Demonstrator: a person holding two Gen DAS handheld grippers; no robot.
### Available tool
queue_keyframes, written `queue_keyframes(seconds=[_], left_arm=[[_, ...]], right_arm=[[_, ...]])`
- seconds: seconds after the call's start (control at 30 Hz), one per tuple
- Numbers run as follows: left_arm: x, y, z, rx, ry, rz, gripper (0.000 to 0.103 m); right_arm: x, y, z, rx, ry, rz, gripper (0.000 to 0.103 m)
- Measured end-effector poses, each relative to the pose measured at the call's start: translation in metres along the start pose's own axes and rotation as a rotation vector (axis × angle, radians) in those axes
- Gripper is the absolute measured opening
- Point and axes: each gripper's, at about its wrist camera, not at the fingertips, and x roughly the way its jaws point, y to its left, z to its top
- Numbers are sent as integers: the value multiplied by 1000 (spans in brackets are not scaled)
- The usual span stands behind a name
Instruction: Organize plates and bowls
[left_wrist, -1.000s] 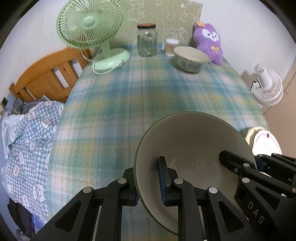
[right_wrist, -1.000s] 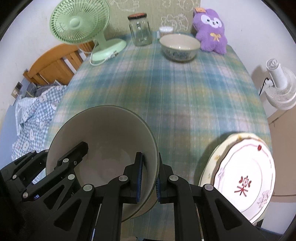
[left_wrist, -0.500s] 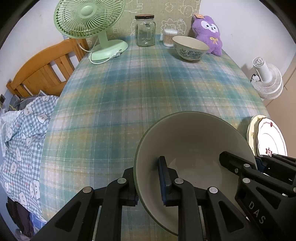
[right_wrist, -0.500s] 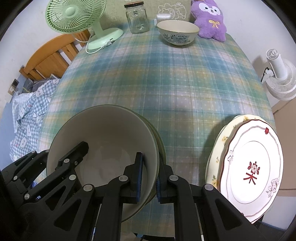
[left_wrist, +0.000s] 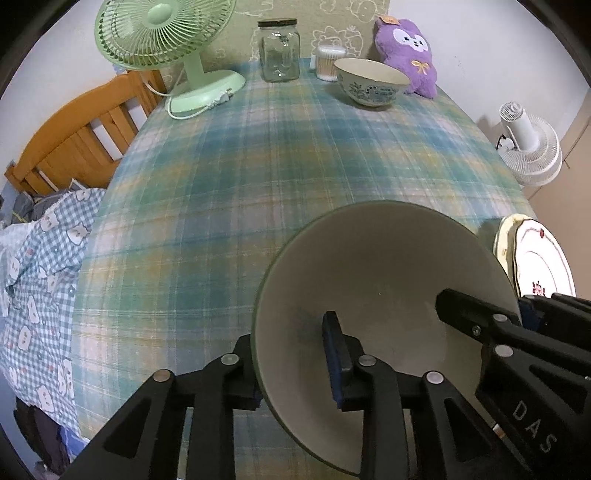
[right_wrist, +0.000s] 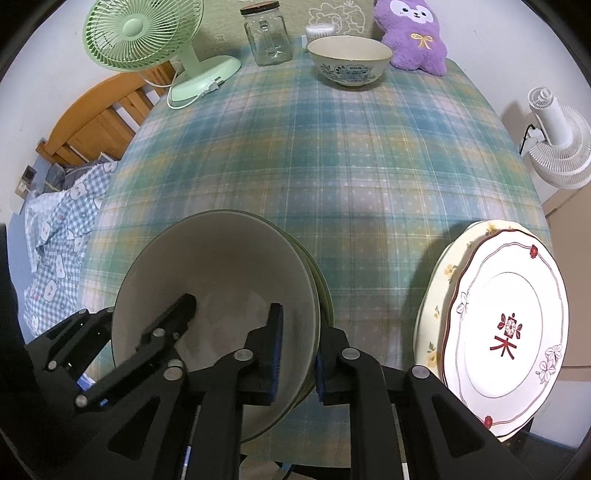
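Both grippers clamp the rim of a grey bowl (right_wrist: 221, 280): the left gripper (left_wrist: 295, 363) and the right gripper (right_wrist: 297, 354). Stacked plates (right_wrist: 506, 325) lie right of the bowl; a patterned bowl (right_wrist: 349, 61) sits far beyond it.

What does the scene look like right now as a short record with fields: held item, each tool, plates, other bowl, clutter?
held item: green-rimmed bowl stack, gripped on opposite rims by both tools
left tool: shut on the near-left rim
right tool: shut on the right rim, spanning more than one bowl edge
plates: white plate on a cream plate, near-right table edge
other bowl: blue-patterned bowl, far end, apart from the stack
clutter: green fan, glass jar, purple plush, cotton swab tub
surface: plaid tablecloth
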Motion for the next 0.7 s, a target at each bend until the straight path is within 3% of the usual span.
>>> queue_keyframes(seconds=[0.23, 0.7], left_arm=[[-3, -2, -1, -2, -8, -2, 37], [-12, 1, -2, -39, -27, -8, 39]], right_arm=[[-2, 0, 0, 11, 17, -5, 21], [-8, 9, 7, -16, 69, -90, 21]])
